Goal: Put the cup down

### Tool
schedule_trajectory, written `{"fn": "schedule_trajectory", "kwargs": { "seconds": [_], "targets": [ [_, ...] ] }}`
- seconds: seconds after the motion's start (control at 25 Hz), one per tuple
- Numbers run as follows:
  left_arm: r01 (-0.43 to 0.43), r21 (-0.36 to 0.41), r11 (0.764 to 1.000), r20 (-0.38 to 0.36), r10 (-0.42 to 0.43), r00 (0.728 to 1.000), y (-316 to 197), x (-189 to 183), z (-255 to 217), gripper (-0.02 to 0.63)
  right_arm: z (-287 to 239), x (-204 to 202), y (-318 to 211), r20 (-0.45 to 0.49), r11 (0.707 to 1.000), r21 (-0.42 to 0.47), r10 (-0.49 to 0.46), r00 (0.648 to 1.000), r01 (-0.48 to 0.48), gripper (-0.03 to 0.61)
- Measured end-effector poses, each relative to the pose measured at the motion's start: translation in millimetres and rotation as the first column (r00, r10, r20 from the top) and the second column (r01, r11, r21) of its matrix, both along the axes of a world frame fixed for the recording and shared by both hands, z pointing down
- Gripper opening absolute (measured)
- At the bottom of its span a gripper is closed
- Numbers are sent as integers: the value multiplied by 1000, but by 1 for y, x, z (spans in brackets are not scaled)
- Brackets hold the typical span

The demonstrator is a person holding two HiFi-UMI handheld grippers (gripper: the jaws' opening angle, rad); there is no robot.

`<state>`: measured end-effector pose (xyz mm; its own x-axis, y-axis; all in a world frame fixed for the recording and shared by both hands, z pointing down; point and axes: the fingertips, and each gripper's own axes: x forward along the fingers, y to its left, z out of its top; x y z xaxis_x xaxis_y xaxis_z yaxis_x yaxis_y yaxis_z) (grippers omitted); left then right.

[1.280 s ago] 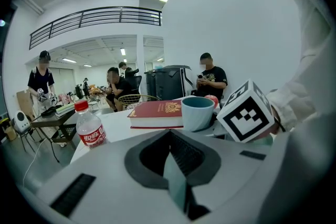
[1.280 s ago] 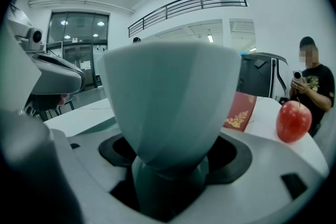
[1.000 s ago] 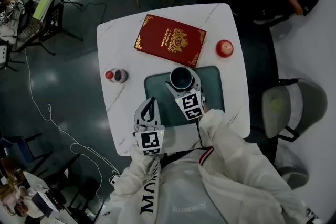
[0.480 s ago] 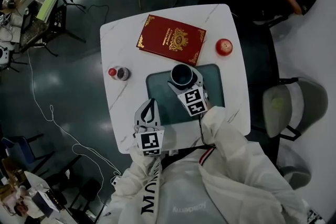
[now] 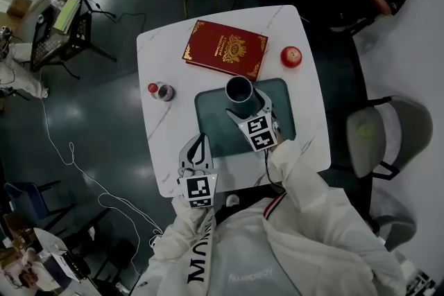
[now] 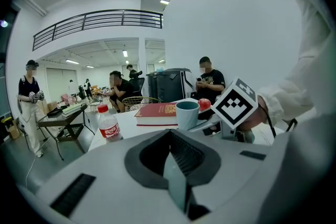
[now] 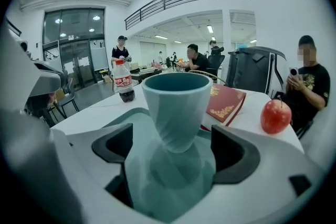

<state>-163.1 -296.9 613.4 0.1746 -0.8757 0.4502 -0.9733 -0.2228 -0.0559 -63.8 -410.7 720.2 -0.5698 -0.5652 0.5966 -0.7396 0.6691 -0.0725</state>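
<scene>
A teal cup (image 5: pixel 239 90) stands upright on the teal mat (image 5: pixel 208 128) in the middle of the white table. My right gripper (image 5: pixel 246 106) reaches around its foot from the near side. In the right gripper view the cup (image 7: pixel 176 107) rises between the two dark pads with a gap on each side, so the right gripper (image 7: pixel 176 152) is open; its jaws have just been opening. My left gripper (image 5: pixel 198 145) hovers over the table's near left part, fingers together and empty. From the left gripper (image 6: pixel 173 160) view the cup (image 6: pixel 187 114) shows ahead to the right.
A red book (image 5: pixel 225 50) lies behind the mat, a red apple (image 5: pixel 291 56) at the back right, a small red-capped bottle (image 5: pixel 159 90) at the left. A grey chair (image 5: pixel 378 138) stands right of the table (image 5: pixel 163 142). People sit and stand beyond the far edge.
The right gripper's jaws have spread wider round the cup and let go of it. Both grippers have shifted slightly toward me. The cup stays on the mat.
</scene>
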Motion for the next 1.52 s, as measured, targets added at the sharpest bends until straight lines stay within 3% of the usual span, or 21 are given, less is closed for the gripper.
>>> {"fn": "schedule_trajectory", "kwargs": {
  "seconds": [0.16, 0.48, 0.64, 0.92, 1.52],
  "targets": [
    [0, 11, 1000, -8, 0, 1000, 15, -1, -8, 11, -19, 10, 17, 0, 1000, 9, -2, 1000, 2, 468],
    [-26, 82, 996, 2, 26, 1000, 41, 1, -42, 11, -119, 19, 48, 89, 972, 235, 1, 996, -22, 466],
    [-30, 113, 993, 1, 30, 1000, 62, -1, -60, 11, -156, 21, 77, 135, 954, 299, -10, 991, -31, 466],
    [-52, 151, 987, -2, 53, 999, 97, 3, -75, 11, -186, 29, 142, 209, 950, 296, 34, 977, -97, 465],
    [-82, 189, 978, -4, 85, 996, 200, 3, -91, 11, -208, 46, 249, 221, 931, 303, 139, 965, -204, 442]
  ]
}}
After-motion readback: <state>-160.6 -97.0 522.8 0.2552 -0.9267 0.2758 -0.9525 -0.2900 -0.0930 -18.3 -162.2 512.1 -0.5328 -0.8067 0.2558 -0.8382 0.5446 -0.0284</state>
